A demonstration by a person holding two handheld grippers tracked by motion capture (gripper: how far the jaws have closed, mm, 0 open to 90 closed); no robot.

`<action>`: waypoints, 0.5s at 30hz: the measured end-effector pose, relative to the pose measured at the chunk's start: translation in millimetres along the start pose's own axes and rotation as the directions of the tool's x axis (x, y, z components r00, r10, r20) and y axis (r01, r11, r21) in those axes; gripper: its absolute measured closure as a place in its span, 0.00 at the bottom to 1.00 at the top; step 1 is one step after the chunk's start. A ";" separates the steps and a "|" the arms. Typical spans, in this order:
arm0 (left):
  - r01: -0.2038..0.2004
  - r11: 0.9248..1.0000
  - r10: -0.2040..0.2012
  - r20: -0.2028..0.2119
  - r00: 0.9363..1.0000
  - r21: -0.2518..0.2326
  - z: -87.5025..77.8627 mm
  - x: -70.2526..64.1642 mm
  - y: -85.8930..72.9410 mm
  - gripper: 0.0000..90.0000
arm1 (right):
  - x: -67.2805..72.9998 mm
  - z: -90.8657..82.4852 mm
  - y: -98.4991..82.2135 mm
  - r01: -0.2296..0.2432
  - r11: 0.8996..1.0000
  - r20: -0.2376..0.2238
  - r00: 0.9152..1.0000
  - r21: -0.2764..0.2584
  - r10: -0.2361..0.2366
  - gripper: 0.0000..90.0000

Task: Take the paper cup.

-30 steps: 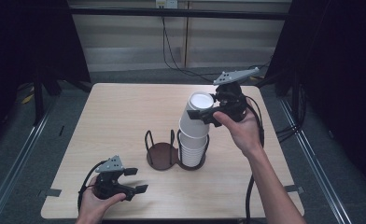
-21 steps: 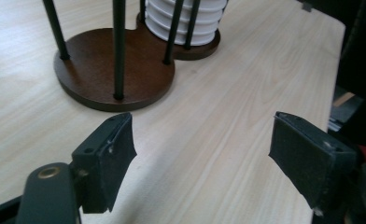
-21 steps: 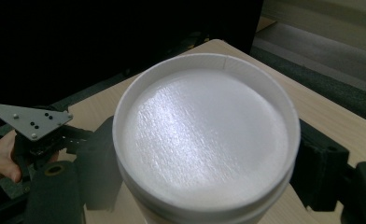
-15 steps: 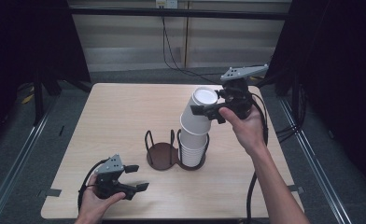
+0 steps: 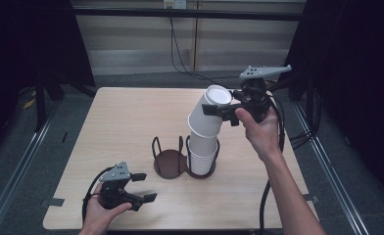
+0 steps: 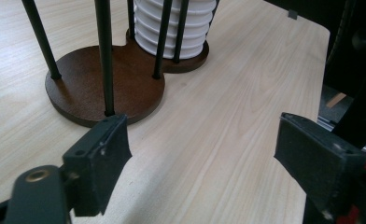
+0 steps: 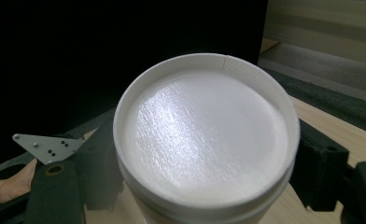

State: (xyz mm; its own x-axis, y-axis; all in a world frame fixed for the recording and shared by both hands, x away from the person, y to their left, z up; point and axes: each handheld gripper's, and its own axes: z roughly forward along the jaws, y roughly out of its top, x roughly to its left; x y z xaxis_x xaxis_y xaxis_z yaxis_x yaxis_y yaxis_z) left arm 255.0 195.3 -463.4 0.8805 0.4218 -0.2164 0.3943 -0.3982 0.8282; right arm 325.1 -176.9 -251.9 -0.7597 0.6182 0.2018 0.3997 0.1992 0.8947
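Right gripper [image 5: 218, 108] clamps the top paper cup [image 5: 211, 111], upside down and tilted, lifted off the cup stack [image 5: 202, 152] but still over it. Stack sits in the right ring of the brown holder [image 5: 169, 162] mid-table; left ring is bare, black posts around both. Left gripper [image 5: 142, 187] near the front edge of the table [image 5: 121, 122], jaws have just been opening, nothing between them.
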 end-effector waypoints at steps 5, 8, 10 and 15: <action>-0.009 1.000 0.009 -0.002 1.000 -0.012 -1.1 -0.7 0.9 0.18 | -1.7 -6.1 -1.3 -0.008 1.000 -0.002 1.000 -0.027 0.008 0.26; -0.004 1.000 0.004 -0.005 1.000 -0.009 -0.3 -1.6 1.2 0.18 | -1.7 -10.4 -2.2 -0.015 0.999 -0.007 1.000 -0.045 0.015 0.26; -0.015 1.000 0.015 -0.011 1.000 -0.015 -0.2 -2.5 1.3 0.18 | -0.2 -14.6 -2.7 -0.017 0.997 -0.023 1.000 -0.070 0.015 0.26; -0.013 1.000 0.013 -0.005 1.000 -0.015 0.6 -2.6 1.5 0.18 | 2.2 -21.1 -4.2 -0.018 0.995 -0.029 0.999 -0.097 0.016 0.26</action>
State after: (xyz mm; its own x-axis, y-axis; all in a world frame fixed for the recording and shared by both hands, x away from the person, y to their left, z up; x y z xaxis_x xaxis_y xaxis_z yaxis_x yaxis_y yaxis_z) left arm 253.5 193.0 -461.9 0.8841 0.4209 -0.2029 0.3788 -0.3913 0.8387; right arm 310.9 -192.4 -246.8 -0.7680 0.5987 0.2273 0.3620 0.1131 0.9253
